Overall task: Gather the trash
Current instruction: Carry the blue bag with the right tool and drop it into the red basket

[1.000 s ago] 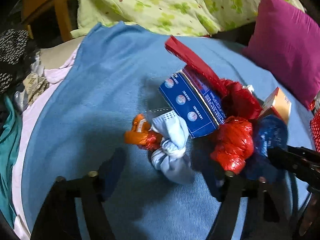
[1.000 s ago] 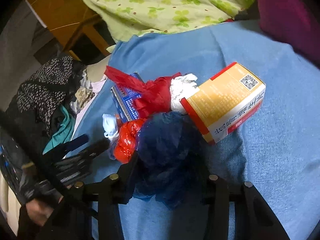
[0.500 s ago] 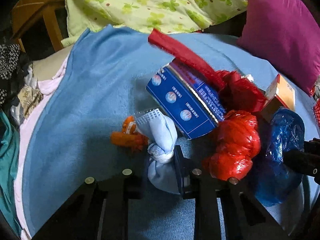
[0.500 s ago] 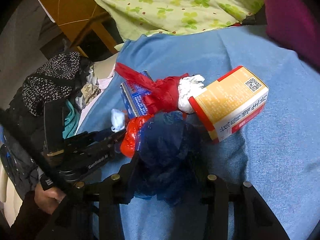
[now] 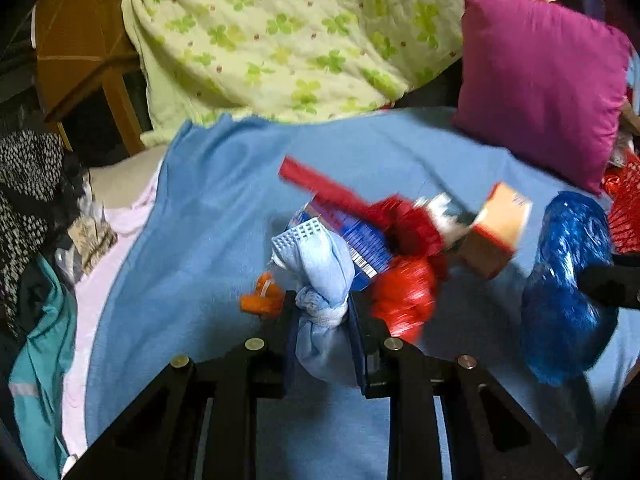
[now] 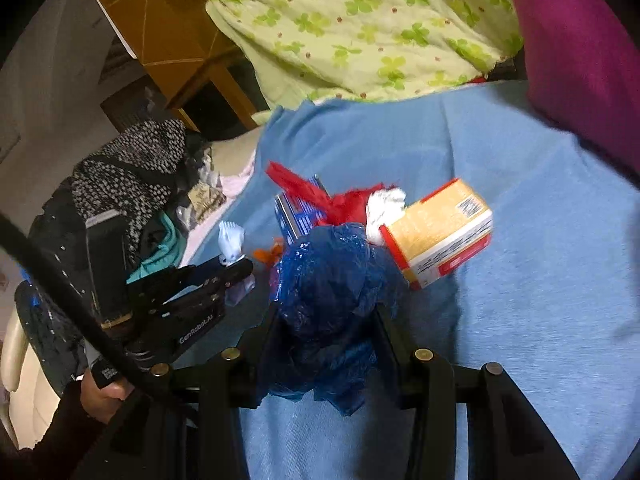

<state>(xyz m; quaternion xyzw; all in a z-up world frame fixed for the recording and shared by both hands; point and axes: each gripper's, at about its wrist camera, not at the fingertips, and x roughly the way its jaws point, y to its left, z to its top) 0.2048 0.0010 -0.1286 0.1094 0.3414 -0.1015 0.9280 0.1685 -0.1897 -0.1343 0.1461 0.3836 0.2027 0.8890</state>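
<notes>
Blue blanket (image 5: 208, 216) covers the bed, green clover-print quilt (image 5: 304, 40) and magenta pillow (image 5: 540, 80) at the far edge. Trash pile sits mid-blanket: orange-and-white carton (image 6: 440, 232), blue printed box (image 5: 360, 236), red plastic bag (image 5: 404, 300), red strip wrapper (image 5: 320, 188), small orange scrap (image 5: 260, 300). Right gripper (image 6: 326, 320) clamps the crumpled dark blue plastic bag (image 6: 328, 280), pads pressed into both sides. Left gripper (image 5: 322, 312) is closed on the knotted light blue mask bundle (image 5: 320, 272) at the knot, just left of the red bag.
</notes>
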